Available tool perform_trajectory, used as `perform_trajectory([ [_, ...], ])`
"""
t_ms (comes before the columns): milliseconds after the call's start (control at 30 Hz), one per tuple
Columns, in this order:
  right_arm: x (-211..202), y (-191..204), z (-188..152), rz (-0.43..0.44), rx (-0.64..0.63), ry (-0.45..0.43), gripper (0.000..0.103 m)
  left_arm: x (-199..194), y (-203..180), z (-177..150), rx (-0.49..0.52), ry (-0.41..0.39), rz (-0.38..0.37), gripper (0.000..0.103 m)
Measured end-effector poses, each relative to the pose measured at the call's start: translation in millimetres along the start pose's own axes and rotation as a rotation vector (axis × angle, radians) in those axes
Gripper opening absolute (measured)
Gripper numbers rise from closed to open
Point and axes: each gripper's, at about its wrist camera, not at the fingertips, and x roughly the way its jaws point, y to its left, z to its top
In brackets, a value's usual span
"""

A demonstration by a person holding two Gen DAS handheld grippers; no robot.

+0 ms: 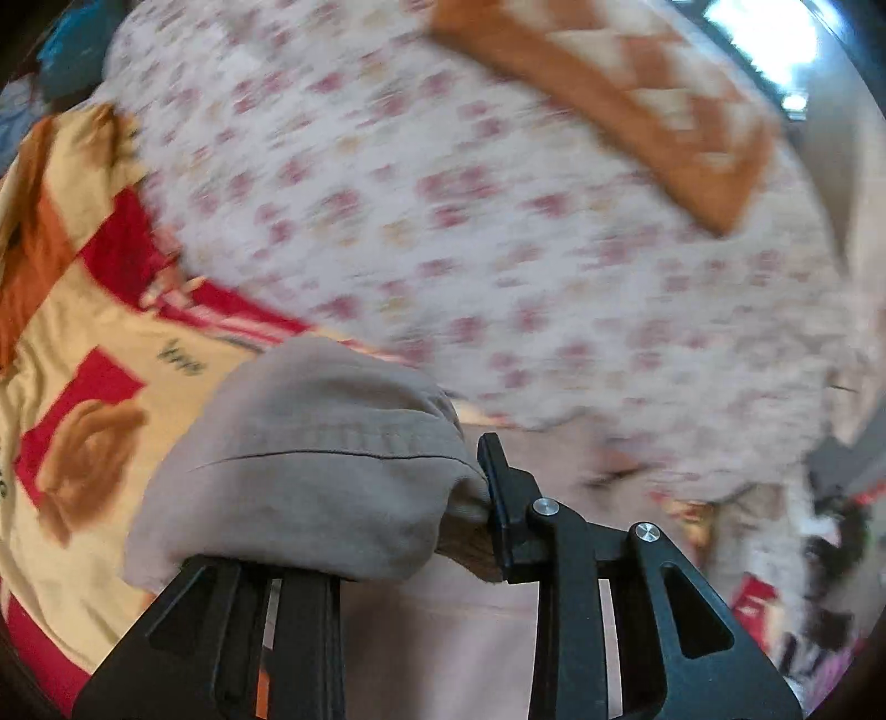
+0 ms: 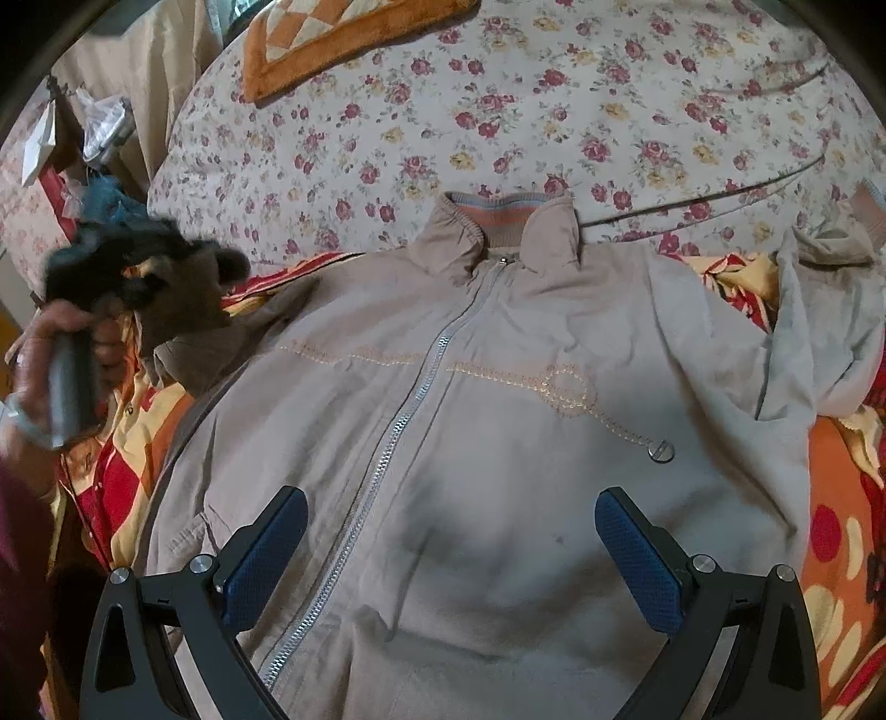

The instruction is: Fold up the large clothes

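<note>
A beige zip-up jacket (image 2: 498,443) lies face up on the bed, collar toward the far side, zipper (image 2: 398,421) closed down its front. Its right sleeve (image 2: 819,310) lies folded out at the right. My right gripper (image 2: 451,548) is open and empty, hovering over the jacket's lower front. My left gripper (image 1: 470,498) is shut on the jacket's left sleeve cuff (image 1: 321,454), which bunches over its left finger. In the right wrist view the left gripper (image 2: 138,277) holds that sleeve raised at the far left, blurred.
A floral sheet (image 2: 498,111) covers the bed's far side, with an orange patterned cushion (image 2: 332,39) on it. A red, yellow and orange blanket (image 2: 830,526) lies under the jacket. Clutter (image 2: 105,133) sits at the far left beside the bed.
</note>
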Motion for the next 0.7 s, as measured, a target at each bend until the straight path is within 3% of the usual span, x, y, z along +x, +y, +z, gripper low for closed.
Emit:
perform_trajectory([
  [200,-6.4,-8.7,-2.4,-0.015,0.059,-0.015,0.103,-24.1,-103.1,-25.3,0.045,0.000,-0.276,0.027],
  [300,-19.0,-20.9,1.6,-0.094,0.081,-0.058,0.103,-8.4,-147.6,-48.2,0.081,0.045,-0.344,0.027],
  [400,-32.2,-43.8,4.3,-0.187,0.141,-0.096,0.103,28.7,-185.3,-78.1,0.104,0.141,-0.391,0.030],
  [467,-40.8,-64.1,5.4,-0.214,0.206,-0.119,0.103,54.8,-195.0,-96.7,0.113,0.201,-0.400,0.042],
  [533,-46.7,-85.4,5.7,-0.243,0.285,-0.126,0.103,76.3,-202.3,-116.9,0.129,0.275,-0.420,0.060],
  [600,-49.2,-100.5,4.4,-0.249,0.347,-0.121,0.103,83.4,-203.6,-131.4,0.140,0.330,-0.426,0.066],
  [700,-53.2,-116.2,2.0,-0.212,0.436,-0.119,0.103,65.9,-196.7,-134.2,0.200,0.328,-0.403,0.067],
])
